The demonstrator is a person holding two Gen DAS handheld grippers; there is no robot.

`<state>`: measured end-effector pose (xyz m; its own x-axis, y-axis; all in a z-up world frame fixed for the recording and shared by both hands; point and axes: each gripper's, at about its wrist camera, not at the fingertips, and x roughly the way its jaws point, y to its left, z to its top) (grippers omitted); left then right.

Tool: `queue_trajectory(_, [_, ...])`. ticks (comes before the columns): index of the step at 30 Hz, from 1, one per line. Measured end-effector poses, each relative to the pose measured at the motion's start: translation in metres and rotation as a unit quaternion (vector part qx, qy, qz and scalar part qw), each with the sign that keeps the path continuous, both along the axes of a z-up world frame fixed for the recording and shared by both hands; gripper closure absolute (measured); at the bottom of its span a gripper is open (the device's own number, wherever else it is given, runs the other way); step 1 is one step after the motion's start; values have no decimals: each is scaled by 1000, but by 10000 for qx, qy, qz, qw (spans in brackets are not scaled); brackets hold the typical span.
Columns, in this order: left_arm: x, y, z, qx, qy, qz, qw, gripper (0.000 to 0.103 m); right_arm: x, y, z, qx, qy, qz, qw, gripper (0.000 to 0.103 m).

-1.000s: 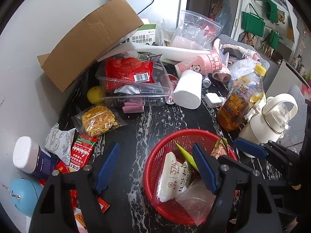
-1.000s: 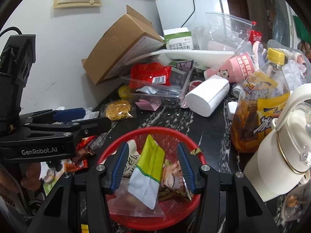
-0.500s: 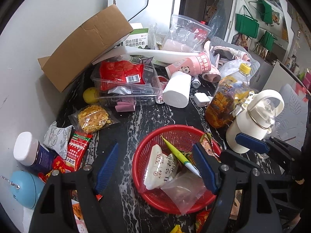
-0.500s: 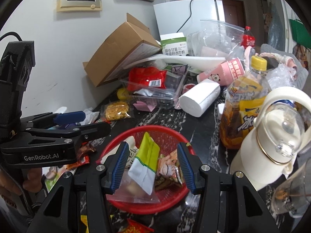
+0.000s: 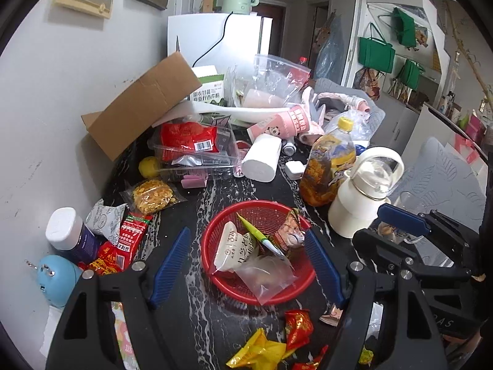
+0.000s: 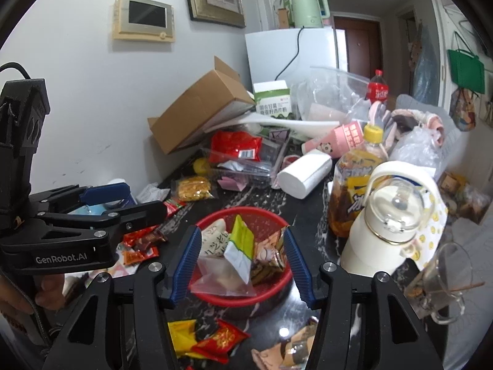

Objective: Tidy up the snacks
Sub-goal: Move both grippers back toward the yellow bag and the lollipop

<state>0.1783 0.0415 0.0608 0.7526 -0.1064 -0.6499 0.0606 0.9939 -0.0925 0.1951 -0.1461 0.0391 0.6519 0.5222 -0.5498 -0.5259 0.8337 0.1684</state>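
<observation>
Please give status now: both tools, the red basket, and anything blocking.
Left tool open, empty. Right tool open, empty, jaws just widening. Red basket holds several snack packs; more snacks loose in front. Bottle and white jug crowd its right side.

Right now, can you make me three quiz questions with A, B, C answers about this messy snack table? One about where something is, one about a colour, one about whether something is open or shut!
1. Where does the green-and-white packet lie?
A. in the red basket
B. on the cardboard box
C. under the white kettle

2. What colour is the cap of the tea bottle?
A. blue
B. yellow
C. black

3. How is the right gripper?
A. shut on a packet
B. shut with nothing in it
C. open, holding nothing

Answers:
1 A, the packet sticks up among the snacks inside the basket.
2 B, the cap on top is plainly yellow.
3 C, its blue pads stand apart above the basket and press on nothing; the jaws have just been opening.
</observation>
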Motion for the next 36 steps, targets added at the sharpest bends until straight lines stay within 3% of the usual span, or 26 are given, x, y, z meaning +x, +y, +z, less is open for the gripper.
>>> queue_trajectory(20, [-120, -29, 29, 71, -576, -192, 9981, 27, -111, -39, 33, 24, -512, -363, 9980, 41])
queue_trajectory(36, [-180, -52, -4, -81, -618, -138, 9980, 27, -165, -77, 4, -101, -311, -934, 9951, 32])
